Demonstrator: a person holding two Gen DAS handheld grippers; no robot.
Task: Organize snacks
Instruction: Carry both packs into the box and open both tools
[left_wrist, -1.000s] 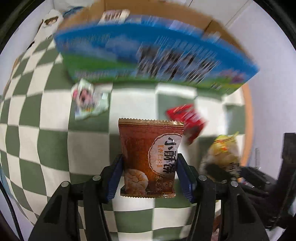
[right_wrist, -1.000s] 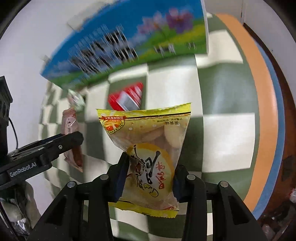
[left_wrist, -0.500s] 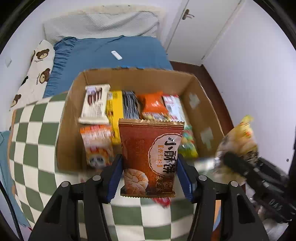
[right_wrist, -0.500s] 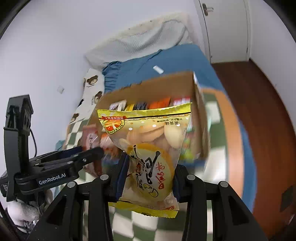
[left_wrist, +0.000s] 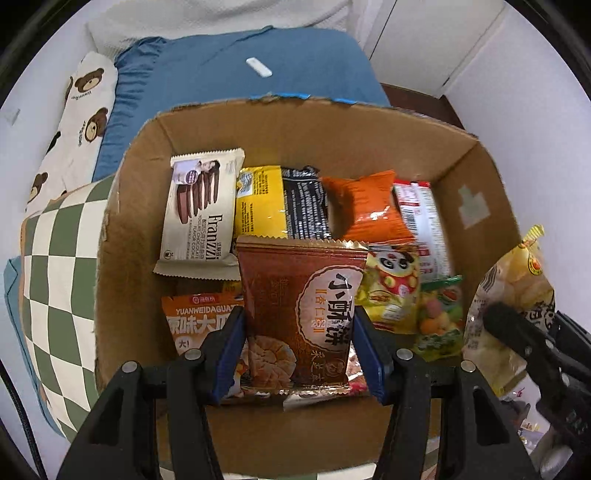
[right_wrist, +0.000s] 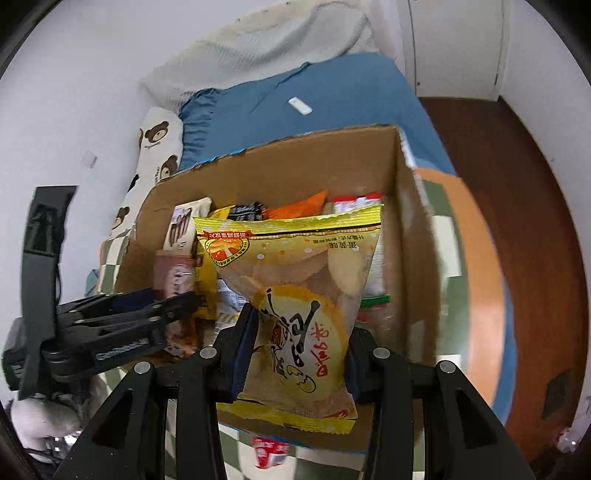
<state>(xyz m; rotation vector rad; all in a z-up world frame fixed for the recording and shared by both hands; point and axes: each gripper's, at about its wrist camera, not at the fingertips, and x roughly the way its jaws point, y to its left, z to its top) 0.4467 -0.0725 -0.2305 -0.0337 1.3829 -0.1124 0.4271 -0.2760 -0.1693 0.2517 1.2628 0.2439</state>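
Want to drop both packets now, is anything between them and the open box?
Nothing visible. The brown packet in the left gripper and the yellow packet in the right gripper hang over the open cardboard box, above snacks already inside.

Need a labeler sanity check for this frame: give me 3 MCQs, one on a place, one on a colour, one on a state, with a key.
1. Where does the white Franzzi cookie pack lie?
A. on the blue bed
B. inside the cardboard box, far left
C. on the checked cloth

2. What colour is the packet in the left gripper?
A. reddish brown
B. green
C. blue

3. What is the state of the right gripper?
A. open and empty
B. shut on a yellow snack bag
C. shut on the box wall

Key: 1 B, since the pack rests among other snacks within the box walls. 2 A, since the wrapper between the blue pads is brown-red. 3 B, since both fingers press the bag's lower part and it stands upright between them.
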